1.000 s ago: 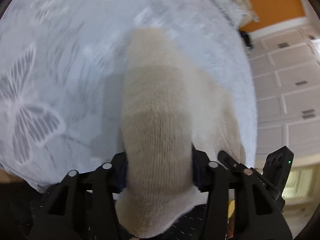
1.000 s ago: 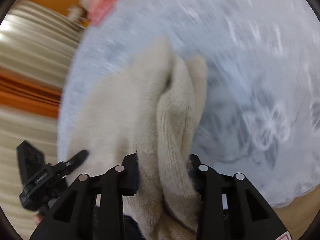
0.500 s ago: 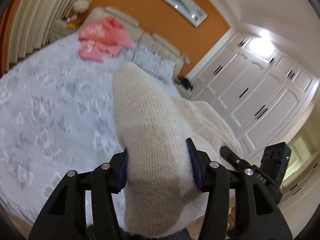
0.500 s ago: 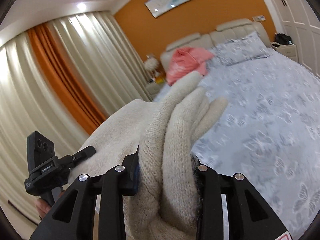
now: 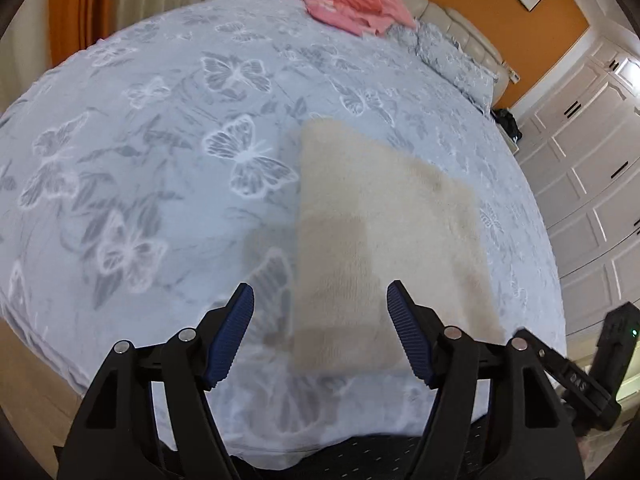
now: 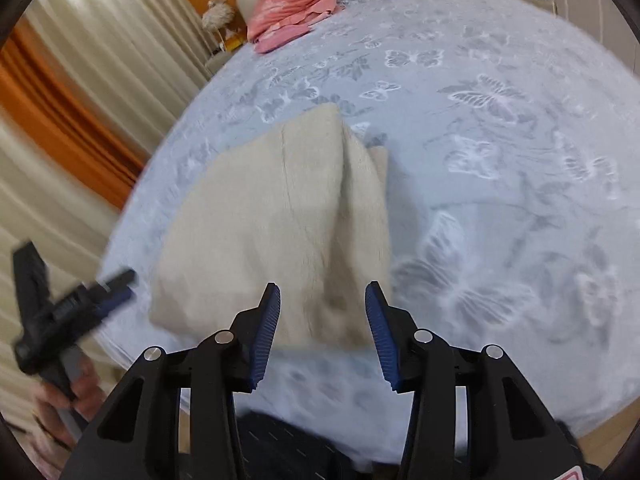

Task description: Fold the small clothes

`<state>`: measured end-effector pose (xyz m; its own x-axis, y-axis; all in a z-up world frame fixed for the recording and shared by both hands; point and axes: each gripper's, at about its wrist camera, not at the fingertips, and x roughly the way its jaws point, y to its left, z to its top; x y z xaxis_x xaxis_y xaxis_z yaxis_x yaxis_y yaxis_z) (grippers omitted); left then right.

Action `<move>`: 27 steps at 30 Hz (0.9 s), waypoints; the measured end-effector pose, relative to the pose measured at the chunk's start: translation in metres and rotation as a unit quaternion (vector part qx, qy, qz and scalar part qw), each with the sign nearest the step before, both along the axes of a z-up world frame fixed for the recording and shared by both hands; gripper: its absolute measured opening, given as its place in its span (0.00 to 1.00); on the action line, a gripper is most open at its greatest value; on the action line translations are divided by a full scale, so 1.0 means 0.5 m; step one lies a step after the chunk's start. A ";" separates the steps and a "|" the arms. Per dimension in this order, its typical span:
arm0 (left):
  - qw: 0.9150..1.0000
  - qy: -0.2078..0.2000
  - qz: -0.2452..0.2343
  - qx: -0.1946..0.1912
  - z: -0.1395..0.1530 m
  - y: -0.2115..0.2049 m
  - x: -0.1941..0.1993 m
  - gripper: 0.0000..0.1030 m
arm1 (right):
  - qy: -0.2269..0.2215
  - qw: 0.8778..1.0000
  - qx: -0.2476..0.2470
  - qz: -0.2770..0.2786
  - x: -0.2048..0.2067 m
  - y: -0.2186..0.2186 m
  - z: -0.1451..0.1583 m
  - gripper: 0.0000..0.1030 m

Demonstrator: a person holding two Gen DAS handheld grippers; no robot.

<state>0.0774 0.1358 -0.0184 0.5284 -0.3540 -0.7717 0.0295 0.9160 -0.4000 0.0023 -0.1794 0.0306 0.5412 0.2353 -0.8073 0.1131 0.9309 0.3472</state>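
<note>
A cream knitted garment [image 5: 380,240] lies folded on the butterfly-print bedspread [image 5: 140,140], near the bed's front edge. My left gripper [image 5: 320,300] hangs just above the garment's near left corner, its jaws opening, nothing pinched between the blue pads. In the right wrist view the same cream garment [image 6: 272,224] shows a raised fold along its right side. My right gripper [image 6: 322,292] hovers over its near edge with jaws opening and the cloth free of the pads. Each gripper shows at the edge of the other's view.
A pink garment [image 5: 348,0] lies crumpled at the head of the bed beside a patterned pillow [image 5: 452,56]. White wardrobe doors [image 5: 592,160] stand to the right, curtains [image 6: 80,100] to the left. A hand [image 6: 76,392] holds the left gripper's handle.
Both grippers carried the cream garment up off the bed, then laid it down and let it go. Their jaws have spread apart and the cloth now rests flat on the bedspread.
</note>
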 end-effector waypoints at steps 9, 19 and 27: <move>0.991 -0.068 -0.018 0.115 0.073 -0.062 -0.064 0.79 | -0.017 0.996 -0.081 0.013 -0.057 0.045 0.050 0.50; 0.982 -0.091 -0.028 0.165 0.103 -0.130 -0.149 0.91 | -0.041 0.994 -0.092 -0.052 -0.129 0.030 0.082 0.69; 0.974 -0.117 -0.026 0.190 0.109 -0.139 -0.224 0.91 | -0.048 0.989 -0.126 -0.061 -0.204 0.029 0.068 0.73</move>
<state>-0.0346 0.0662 0.0362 0.6948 -0.0978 -0.7125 0.1299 0.9915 -0.0094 -0.0997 -0.1647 0.0646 0.6307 -0.0386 -0.7751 0.2073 0.9709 0.1203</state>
